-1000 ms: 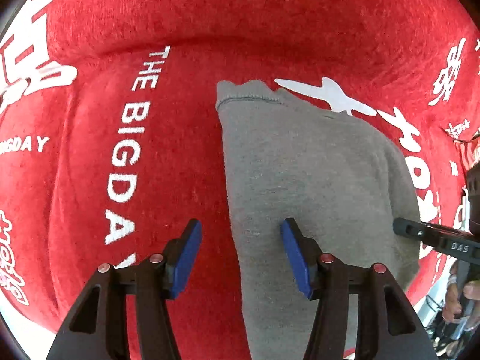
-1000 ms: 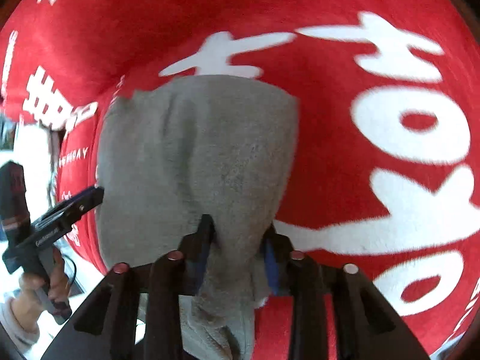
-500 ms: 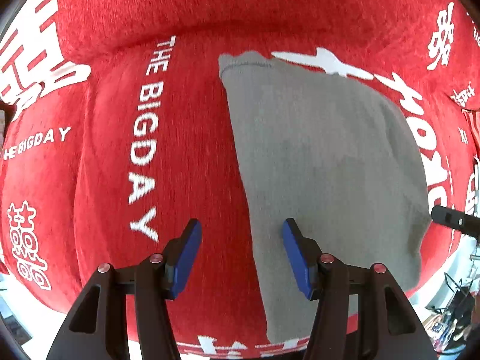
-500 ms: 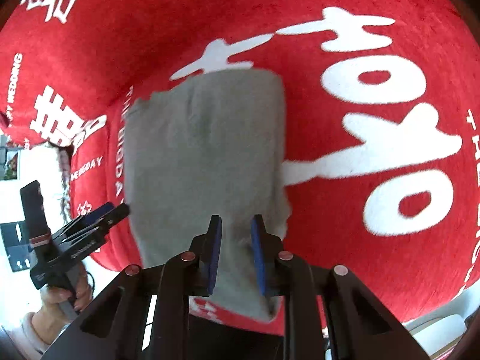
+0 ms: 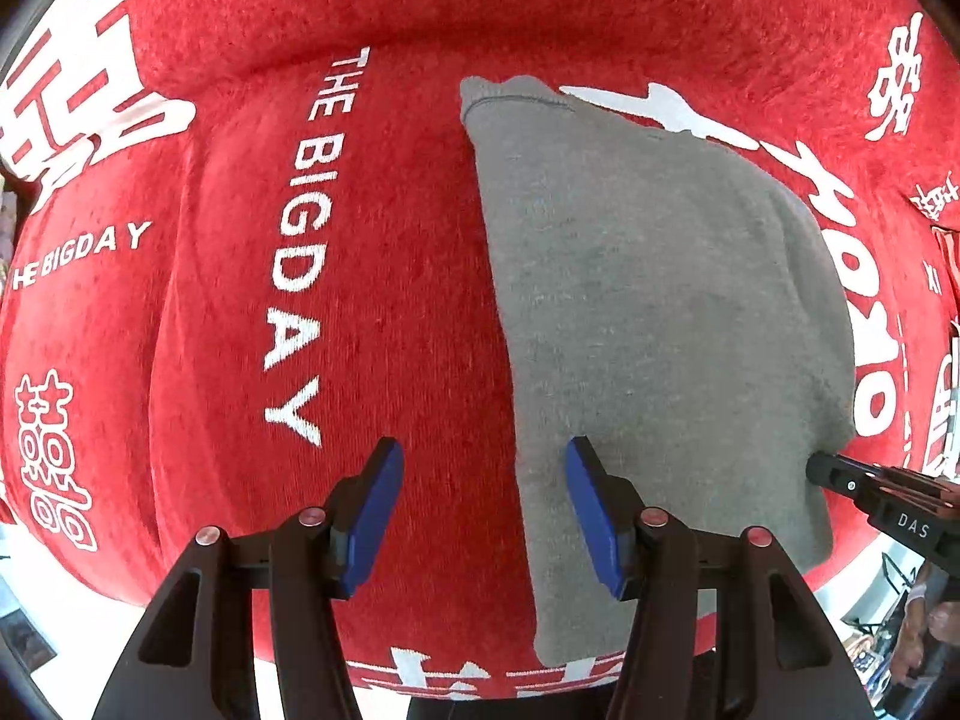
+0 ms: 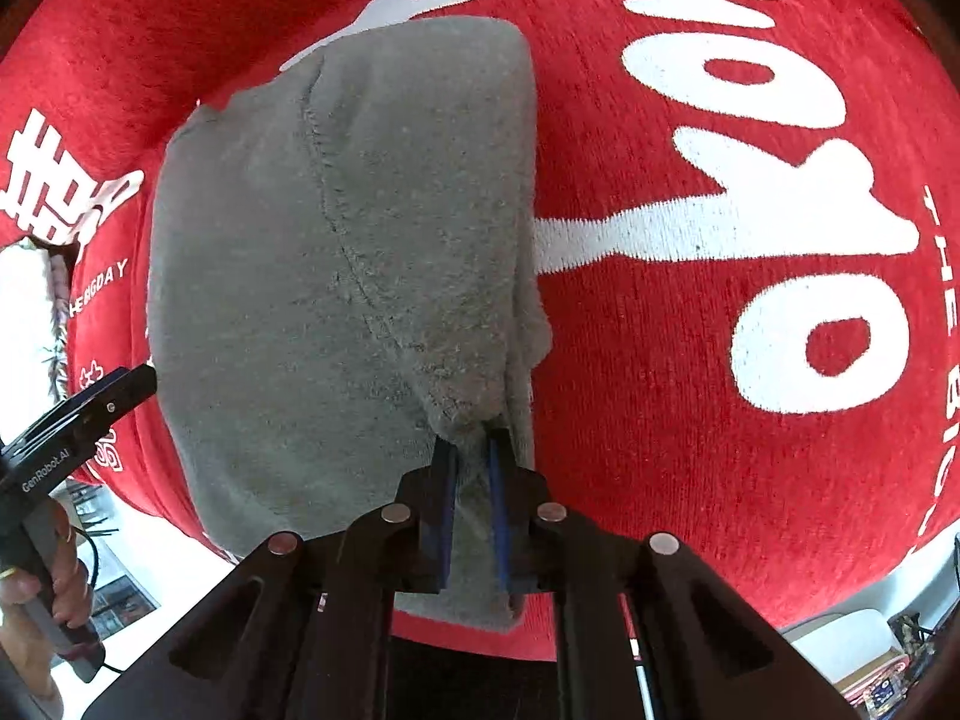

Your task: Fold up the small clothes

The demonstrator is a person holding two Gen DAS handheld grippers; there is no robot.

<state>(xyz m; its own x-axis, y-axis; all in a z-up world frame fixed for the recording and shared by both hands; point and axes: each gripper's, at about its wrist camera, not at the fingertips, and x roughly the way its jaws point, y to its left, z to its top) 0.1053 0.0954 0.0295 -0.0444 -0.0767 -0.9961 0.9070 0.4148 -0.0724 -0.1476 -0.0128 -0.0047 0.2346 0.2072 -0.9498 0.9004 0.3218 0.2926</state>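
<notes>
Your right tool [image 6: 473,453] points steeply down at the near right corner of the grey garment [image 6: 336,276]. Its jaws have just been closing, and the blue pads [image 6: 445,480] now pinch a raised tuft of that grey cloth between them. Your left tool [image 5: 480,468] hangs straight down over the garment's near left edge with its jaws about half open and nothing gripped. One blue pad [image 5: 375,510] stands over bare red cloth left of the garment, and the other is over the grey fabric itself.

The garment lies folded into a long, flat strip running away from you on the red cloth [image 5: 372,276] with white lettering that covers the desk. A curved seam runs down its upper layer in the right wrist view. Its far end, with a stitched hem [image 5: 510,99], overlaps a white printed character. Left of the garment, the words "THE BIGDAY" [image 5: 303,252] run alongside it.
</notes>
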